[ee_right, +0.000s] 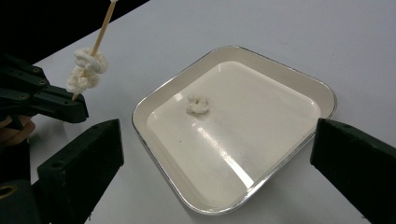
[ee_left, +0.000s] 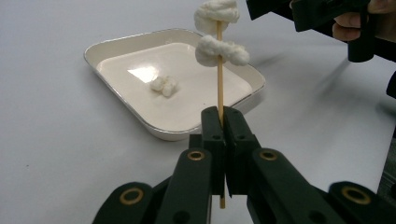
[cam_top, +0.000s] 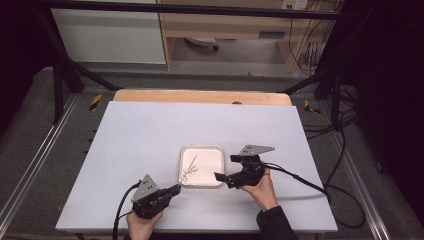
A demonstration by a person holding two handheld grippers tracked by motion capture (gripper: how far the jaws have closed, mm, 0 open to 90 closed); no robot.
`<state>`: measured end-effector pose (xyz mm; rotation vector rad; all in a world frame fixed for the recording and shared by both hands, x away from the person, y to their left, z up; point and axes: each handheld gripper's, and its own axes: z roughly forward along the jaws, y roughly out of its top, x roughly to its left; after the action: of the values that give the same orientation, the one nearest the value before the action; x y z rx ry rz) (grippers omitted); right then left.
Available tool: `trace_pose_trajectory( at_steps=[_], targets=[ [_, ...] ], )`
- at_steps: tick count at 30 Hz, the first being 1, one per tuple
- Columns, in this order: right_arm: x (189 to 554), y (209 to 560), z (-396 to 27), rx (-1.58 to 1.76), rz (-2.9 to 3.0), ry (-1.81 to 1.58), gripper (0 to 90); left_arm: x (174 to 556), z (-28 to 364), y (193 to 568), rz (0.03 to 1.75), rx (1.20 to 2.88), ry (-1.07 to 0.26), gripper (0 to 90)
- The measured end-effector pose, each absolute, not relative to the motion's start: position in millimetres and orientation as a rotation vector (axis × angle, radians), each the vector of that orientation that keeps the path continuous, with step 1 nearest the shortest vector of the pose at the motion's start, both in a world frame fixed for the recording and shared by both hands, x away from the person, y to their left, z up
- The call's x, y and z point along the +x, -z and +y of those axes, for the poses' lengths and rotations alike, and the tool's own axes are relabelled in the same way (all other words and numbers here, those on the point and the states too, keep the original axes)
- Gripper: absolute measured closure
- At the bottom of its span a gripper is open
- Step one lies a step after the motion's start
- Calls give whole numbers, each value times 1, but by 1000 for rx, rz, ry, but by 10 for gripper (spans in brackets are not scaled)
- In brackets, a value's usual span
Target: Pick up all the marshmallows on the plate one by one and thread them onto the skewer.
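Note:
My left gripper [ee_left: 223, 116] is shut on the lower end of a thin wooden skewer [ee_left: 219, 79] that stands upright. Two white puffy pieces [ee_left: 219, 49] are threaded on the skewer near its top. From the right gripper view, the skewer [ee_right: 100, 37] and its pieces [ee_right: 86, 70] are at the far left, beside the tray. A shallow white tray [ee_right: 299, 70] with a metal rim holds one loose white piece [ee_right: 198, 104]. My right gripper [ee_right: 217, 135] is open wide over the tray, with nothing between its jaws. In the high view the left gripper [cam_top: 177, 188] is at the tray's near left corner and the right gripper [cam_top: 226, 167] at its right side.
The tray [cam_top: 201, 147] lies near the middle of a white table sheet [cam_top: 150, 135]. A wooden edge [cam_top: 200, 96] runs along the back. A black cable [cam_top: 300, 180] trails right from the right gripper. Dark frame posts stand at both far corners.

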<state>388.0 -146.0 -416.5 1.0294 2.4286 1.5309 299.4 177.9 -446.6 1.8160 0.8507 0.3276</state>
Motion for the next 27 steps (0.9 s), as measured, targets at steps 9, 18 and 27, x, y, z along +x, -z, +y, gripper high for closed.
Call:
trace_pose_trajectory(
  at_steps=[9, 18, 27],
  targets=[
    [402, 420, -128, 1031, 2456, -1451, 15, 300, 184, 446, 869, 1806, -341, 881],
    [414, 420, -95, 965, 2492, -1359, 15, 300, 189, 448, 885, 1797, -342, 881],
    [424, 430, -66, 907, 2552, -1272, 143, 300, 192, 448, 886, 1798, -344, 881]
  ],
)
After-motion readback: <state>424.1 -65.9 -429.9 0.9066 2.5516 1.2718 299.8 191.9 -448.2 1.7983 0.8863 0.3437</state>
